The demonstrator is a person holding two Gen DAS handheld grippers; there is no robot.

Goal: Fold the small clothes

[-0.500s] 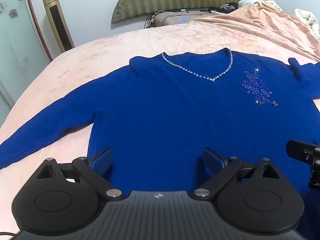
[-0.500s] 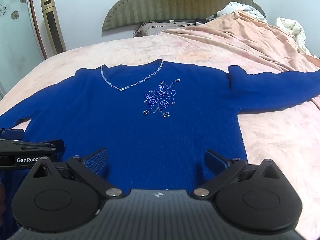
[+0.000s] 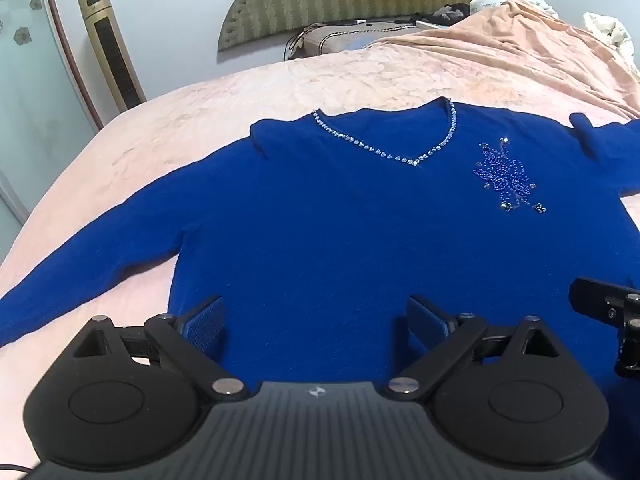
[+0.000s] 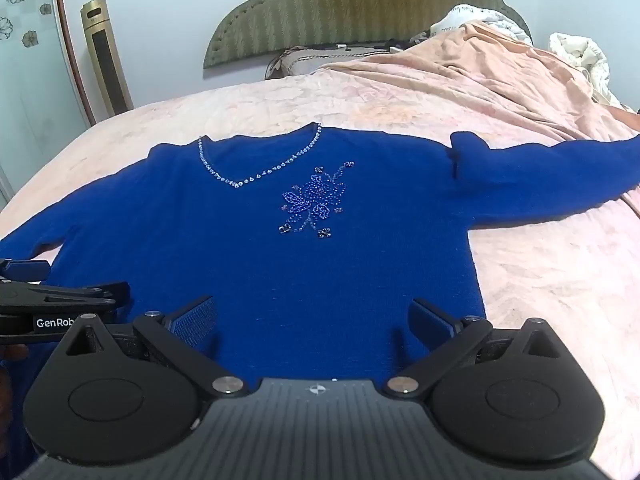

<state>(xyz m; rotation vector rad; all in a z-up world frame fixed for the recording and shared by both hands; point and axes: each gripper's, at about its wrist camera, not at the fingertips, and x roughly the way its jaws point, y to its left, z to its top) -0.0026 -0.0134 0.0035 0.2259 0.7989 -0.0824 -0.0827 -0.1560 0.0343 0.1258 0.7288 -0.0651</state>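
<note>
A royal-blue sweater [image 3: 340, 232] [image 4: 280, 264] lies flat and face up on the pink bed, sleeves spread to both sides. It has a beaded V-neck [image 3: 416, 160] [image 4: 236, 184] and a beaded flower [image 3: 504, 176] [image 4: 316, 200] on the chest. My left gripper [image 3: 316, 320] hovers open over the hem on the sweater's left half, nothing between its blue pads. My right gripper [image 4: 314, 320] hovers open over the hem on the right half, also with nothing in it. Each gripper's side shows at the edge of the other's view.
The pink bedspread [image 4: 552, 280] surrounds the sweater. A bunched peach blanket [image 4: 500, 80] and white bedding [image 4: 576, 52] lie at the back right. Behind are a green headboard [image 4: 352, 8], a pillow [image 3: 340, 40], and a gold tower appliance [image 3: 112, 48] by the wall.
Both views have shifted slightly, so the sweater sits a touch lower in frame. Both grippers stay open over the hem.
</note>
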